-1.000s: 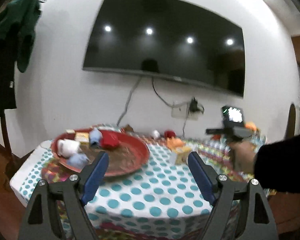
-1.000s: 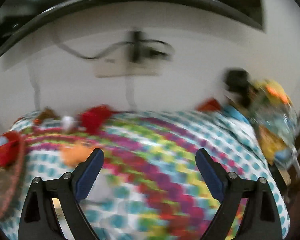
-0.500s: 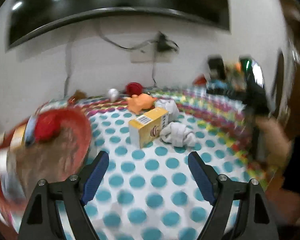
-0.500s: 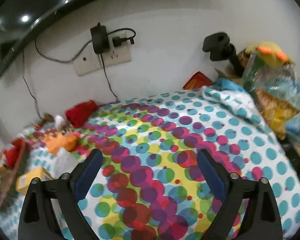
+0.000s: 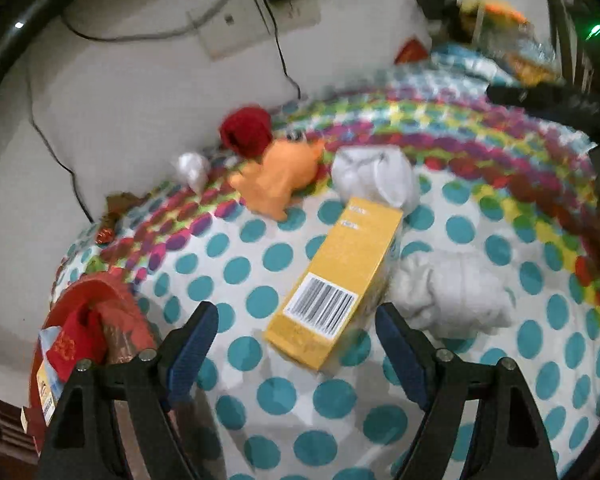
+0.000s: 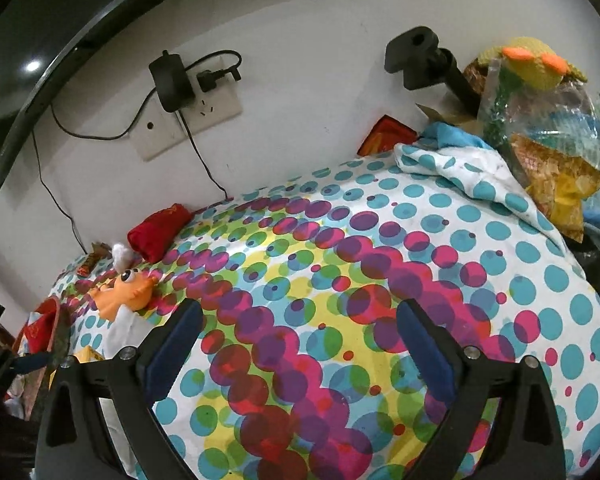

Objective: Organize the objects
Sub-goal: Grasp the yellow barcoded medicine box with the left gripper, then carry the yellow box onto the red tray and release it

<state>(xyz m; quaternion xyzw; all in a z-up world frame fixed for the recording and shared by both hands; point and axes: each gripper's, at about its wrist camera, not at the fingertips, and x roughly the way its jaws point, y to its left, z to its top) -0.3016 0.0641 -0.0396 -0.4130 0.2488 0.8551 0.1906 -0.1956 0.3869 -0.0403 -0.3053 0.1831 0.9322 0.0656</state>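
Observation:
A yellow box (image 5: pixel 340 276) with a barcode lies on the dotted tablecloth (image 5: pixel 260 256), just ahead of my open, empty left gripper (image 5: pixel 296 320). White cloth bundles (image 5: pixel 452 292) (image 5: pixel 374 174) lie right of it and behind it. An orange toy (image 5: pixel 280 176), a red pouch (image 5: pixel 246 130) and a small white wad (image 5: pixel 192 168) sit further back. A red tray (image 5: pixel 112 308) holding a red pouch (image 5: pixel 70 344) is at left. My right gripper (image 6: pixel 300 328) is open and empty over bare colourful cloth (image 6: pixel 340 280); the orange toy (image 6: pixel 128 288) and red pouch (image 6: pixel 158 230) show at its left.
The wall with a socket and cables (image 6: pixel 188 112) runs behind the table. A black stand (image 6: pixel 424 60), a bag of snacks (image 6: pixel 548 152) and a bunched cloth (image 6: pixel 460 164) crowd the far right corner. The right-hand gripper body (image 5: pixel 560 100) shows in the left wrist view.
My left gripper has moved forward and down toward the yellow box, which now looms large between the fingers. My right gripper has dipped slightly closer to the cloth. Both stay open.

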